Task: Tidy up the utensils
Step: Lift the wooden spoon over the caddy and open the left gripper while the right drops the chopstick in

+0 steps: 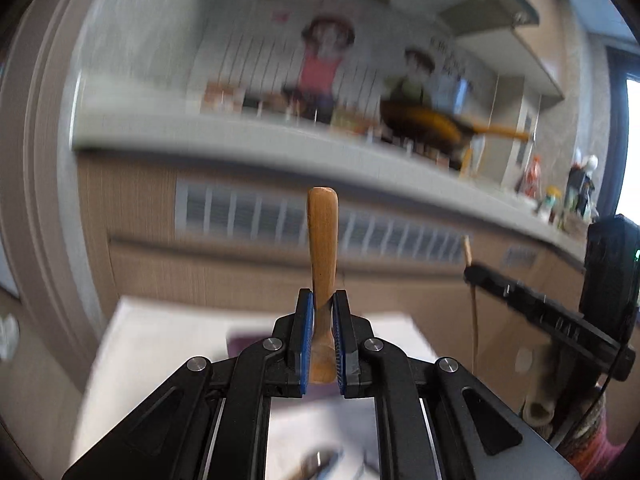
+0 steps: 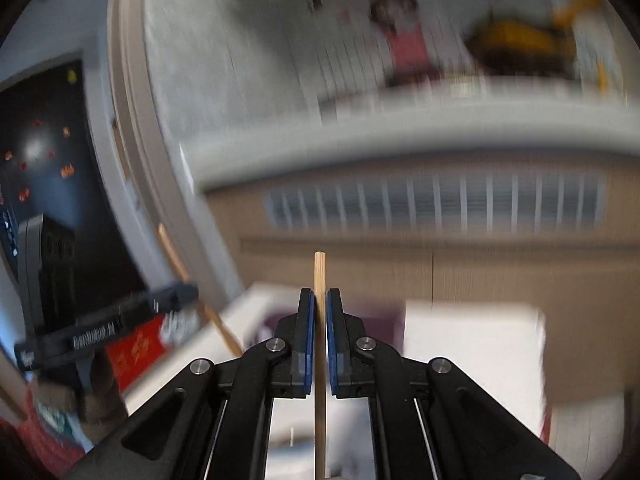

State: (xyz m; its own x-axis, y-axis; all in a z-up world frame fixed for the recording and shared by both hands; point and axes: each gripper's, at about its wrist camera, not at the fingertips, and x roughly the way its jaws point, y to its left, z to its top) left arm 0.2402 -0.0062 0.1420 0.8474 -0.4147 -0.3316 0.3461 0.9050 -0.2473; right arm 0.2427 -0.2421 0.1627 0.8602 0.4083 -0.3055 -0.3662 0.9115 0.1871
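Note:
My left gripper (image 1: 322,300) is shut on a wooden utensil handle (image 1: 322,240), which stands upright between the blue pads, its lower end hidden. My right gripper (image 2: 319,298) is shut on a thin wooden stick (image 2: 319,276), like a chopstick, running straight up through the jaws. In the left wrist view the right gripper (image 1: 476,274) shows at the right with its thin stick (image 1: 474,312). In the right wrist view the left gripper (image 2: 184,292) shows at the left with its wooden handle (image 2: 176,256). Both are raised above a white table (image 1: 132,344). The scene is blurred by motion.
A grey counter (image 1: 240,140) runs across the back, with a dark pan with a wooden handle (image 1: 432,124) and small bottles (image 1: 576,184) on it. Below it are wood cabinet fronts with a slatted vent (image 1: 248,212). A dark purple mat (image 2: 384,316) lies on the table.

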